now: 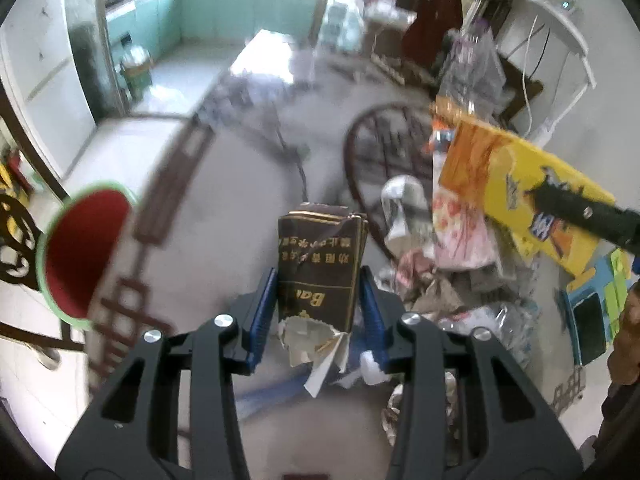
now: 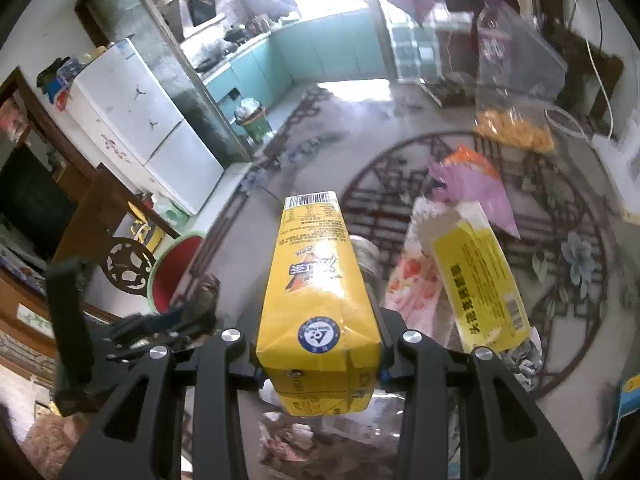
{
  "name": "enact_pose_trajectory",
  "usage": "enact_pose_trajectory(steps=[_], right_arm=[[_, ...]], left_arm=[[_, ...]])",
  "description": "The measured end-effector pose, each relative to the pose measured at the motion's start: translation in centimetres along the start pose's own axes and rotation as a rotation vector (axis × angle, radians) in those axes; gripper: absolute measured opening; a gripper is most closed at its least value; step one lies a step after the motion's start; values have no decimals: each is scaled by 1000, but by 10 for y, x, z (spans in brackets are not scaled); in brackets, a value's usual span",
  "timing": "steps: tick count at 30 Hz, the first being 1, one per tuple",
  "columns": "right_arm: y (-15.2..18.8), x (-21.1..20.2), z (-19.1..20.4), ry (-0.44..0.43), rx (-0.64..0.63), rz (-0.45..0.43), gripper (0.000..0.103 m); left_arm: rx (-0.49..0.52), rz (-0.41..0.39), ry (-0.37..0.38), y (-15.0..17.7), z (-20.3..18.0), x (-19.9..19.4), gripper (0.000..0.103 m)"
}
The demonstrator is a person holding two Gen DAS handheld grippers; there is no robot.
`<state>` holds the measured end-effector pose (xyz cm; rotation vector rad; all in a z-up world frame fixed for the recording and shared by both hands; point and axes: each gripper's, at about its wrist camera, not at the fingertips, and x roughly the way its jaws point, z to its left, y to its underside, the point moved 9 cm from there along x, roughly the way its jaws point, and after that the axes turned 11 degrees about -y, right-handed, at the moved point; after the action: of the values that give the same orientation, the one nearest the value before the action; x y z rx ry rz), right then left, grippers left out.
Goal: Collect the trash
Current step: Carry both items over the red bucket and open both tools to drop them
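Observation:
A torn dark brown cigarette carton [image 1: 320,264] stands upright between the blue pads [image 1: 264,312] of my left gripper [image 1: 319,280], which is shut on it above the floor. Crumpled paper hangs from its near end. My right gripper [image 2: 320,304] is shut on a yellow drink carton [image 2: 316,292] that hides its fingertips. The left wrist view shows that yellow carton [image 1: 516,184] held up at the right. My left gripper [image 2: 160,324] appears low at the left in the right wrist view. A red bin with a green rim [image 1: 80,252] [image 2: 176,272] stands to the left.
A trash pile [image 1: 452,288] lies on the patterned floor: a second yellow carton [image 2: 480,280], a pink wrapper [image 2: 412,284], a purple bag [image 2: 480,188], a clear bag of orange snacks [image 2: 516,120]. A white fridge [image 2: 140,120] and dark carved furniture [image 1: 16,240] stand left.

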<state>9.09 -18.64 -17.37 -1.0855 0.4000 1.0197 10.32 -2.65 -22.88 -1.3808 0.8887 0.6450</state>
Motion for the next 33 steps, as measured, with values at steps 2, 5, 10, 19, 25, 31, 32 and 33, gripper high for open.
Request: enact_pose_trajectory(steps=[2, 5, 10, 19, 25, 31, 32, 33], right_arm=[[-3, 0, 14, 5, -16, -15, 37], [-6, 5, 33, 14, -21, -24, 37], [-7, 23, 66, 20, -42, -14, 37], [-13, 71, 122, 26, -62, 22, 37], [-14, 118, 159, 11, -79, 69, 37], [-5, 174, 189, -24, -96, 153, 37], [-3, 185, 195, -31, -98, 174, 37], [0, 193, 198, -35, -98, 189, 37]], left_arm=[[2, -33, -8, -8, 7, -10, 40], [17, -76, -14, -16, 22, -29, 40], [24, -113, -22, -29, 56, -46, 40], [-9, -143, -75, -51, 132, -44, 40], [-52, -119, -106, -54, 190, -30, 41], [-92, -74, -161, -44, 251, -13, 41], [-103, -64, -169, -42, 262, -9, 41], [-114, -55, -175, -41, 272, -5, 41]])
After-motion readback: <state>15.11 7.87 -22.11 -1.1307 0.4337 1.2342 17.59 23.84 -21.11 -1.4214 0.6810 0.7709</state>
